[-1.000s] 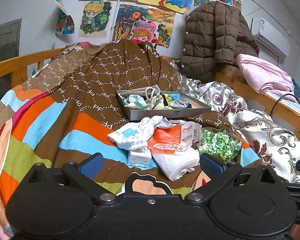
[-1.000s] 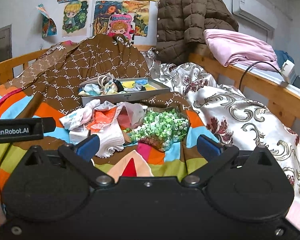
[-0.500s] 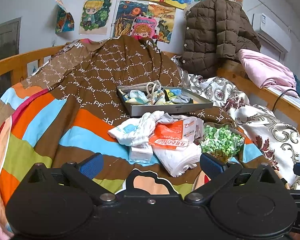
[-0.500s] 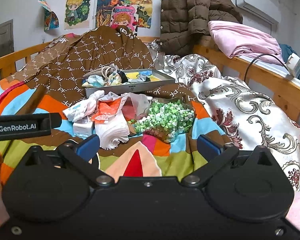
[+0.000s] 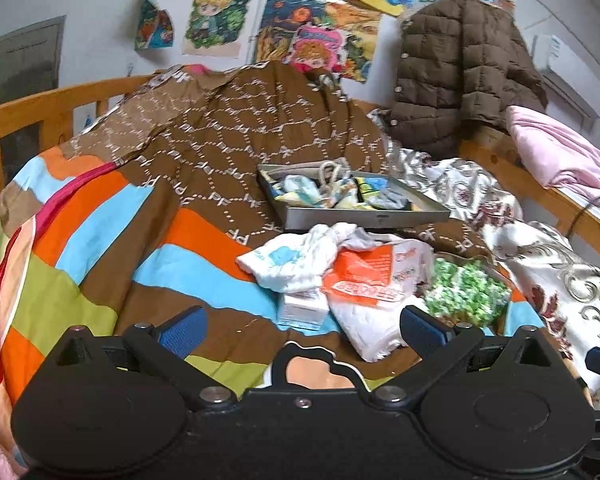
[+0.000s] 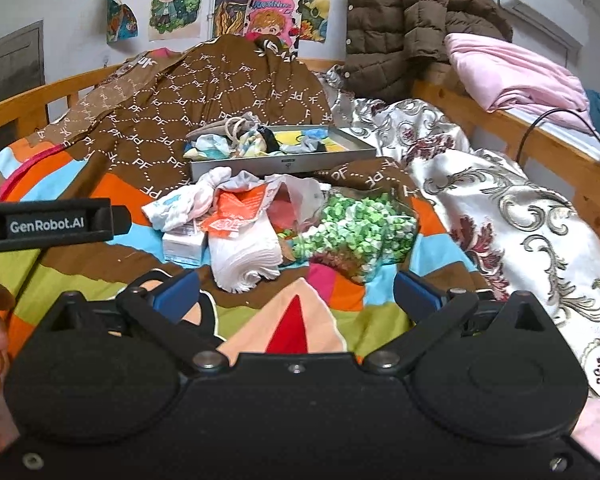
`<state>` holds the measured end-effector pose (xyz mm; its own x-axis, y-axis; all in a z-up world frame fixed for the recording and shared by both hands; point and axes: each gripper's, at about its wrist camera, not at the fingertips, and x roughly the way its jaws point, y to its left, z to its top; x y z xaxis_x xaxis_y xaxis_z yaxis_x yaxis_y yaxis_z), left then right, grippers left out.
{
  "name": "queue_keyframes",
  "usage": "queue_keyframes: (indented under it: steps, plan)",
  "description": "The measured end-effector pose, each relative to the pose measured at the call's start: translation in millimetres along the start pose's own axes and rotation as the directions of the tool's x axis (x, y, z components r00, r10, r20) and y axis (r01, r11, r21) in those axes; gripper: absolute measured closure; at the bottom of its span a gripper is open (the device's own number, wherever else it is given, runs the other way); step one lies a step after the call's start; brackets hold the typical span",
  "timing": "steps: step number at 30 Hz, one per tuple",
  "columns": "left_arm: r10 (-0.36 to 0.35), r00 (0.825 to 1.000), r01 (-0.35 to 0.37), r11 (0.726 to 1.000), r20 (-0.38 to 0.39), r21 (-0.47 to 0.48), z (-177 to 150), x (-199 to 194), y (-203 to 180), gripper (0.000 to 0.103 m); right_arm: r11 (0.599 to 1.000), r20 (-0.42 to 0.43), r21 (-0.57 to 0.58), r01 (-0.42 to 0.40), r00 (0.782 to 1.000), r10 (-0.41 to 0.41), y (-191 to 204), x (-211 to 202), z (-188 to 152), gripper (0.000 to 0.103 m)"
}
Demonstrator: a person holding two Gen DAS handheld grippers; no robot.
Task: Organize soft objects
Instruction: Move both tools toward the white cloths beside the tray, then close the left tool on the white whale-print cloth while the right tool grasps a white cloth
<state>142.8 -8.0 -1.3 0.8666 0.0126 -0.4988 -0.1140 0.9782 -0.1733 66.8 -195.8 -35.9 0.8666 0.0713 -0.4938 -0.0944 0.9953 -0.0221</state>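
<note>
Left gripper (image 5: 302,326) and right gripper (image 6: 296,292) spread wide, both empty. Tray (image 6: 320,159) ahead part-filled; 1 cloth bundle (image 5: 296,258) plus bags remain outside.

A wooden-framed bed (image 6: 548,148) carries a striped quilt (image 5: 100,240). On it lie a grey tray (image 6: 284,162) (full of small cloth items), a white sock (image 6: 184,204), folded tissues (image 6: 246,258) and a green-speckled bag (image 6: 356,232).
</note>
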Motion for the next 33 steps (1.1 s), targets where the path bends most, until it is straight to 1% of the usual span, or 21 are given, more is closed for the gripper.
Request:
queue_keyframes:
  steps: [5,9,11,14,18,25,27,30,32,33]
  plan:
    - [0.036,0.999,-0.036,0.999,0.023,-0.023,10,7,6,0.001,0.999,0.017,0.010,-0.038,0.999,0.038,6,17,17,0.001]
    - [0.060,0.997,-0.058,0.998,0.039,-0.031,23,12,10,0.001,0.998,0.074,-0.045,-0.039,0.996,0.042,15,31,38,0.001]
    - [0.067,0.996,-0.066,0.997,0.050,-0.029,31,17,11,0.001,0.997,0.093,-0.049,-0.052,0.994,0.057,17,38,52,0.001]
    - [0.091,0.991,-0.092,0.996,0.093,0.005,44,27,8,0.001,0.996,0.119,-0.050,-0.071,0.990,0.077,19,48,72,0.001]
    - [0.082,0.990,-0.089,0.995,0.112,0.052,61,43,7,0.001,0.995,0.153,-0.066,-0.071,0.985,0.080,21,62,92,0.001]
    - [0.026,0.998,-0.030,0.997,0.056,0.066,84,86,24,0.001,0.994,0.173,-0.087,-0.065,0.982,0.080,22,98,116,0.001]
    - [-0.017,0.999,0.014,0.995,0.036,0.100,87,103,30,0.001,0.993,0.190,-0.091,-0.077,0.977,0.093,18,112,117,0.001]
    - [-0.060,0.997,0.052,0.985,0.043,0.165,86,122,37,0.001,0.992,0.189,-0.108,-0.072,0.978,0.092,15,138,111,0.001]
    - [-0.085,0.995,0.077,0.986,0.048,0.145,84,130,43,0.001,0.990,0.165,-0.127,-0.065,0.983,0.085,15,159,107,0.001]
    - [-0.101,0.994,0.096,0.988,0.034,0.121,84,134,45,0.001,0.988,0.153,-0.138,-0.065,0.985,0.086,15,168,106,0.001]
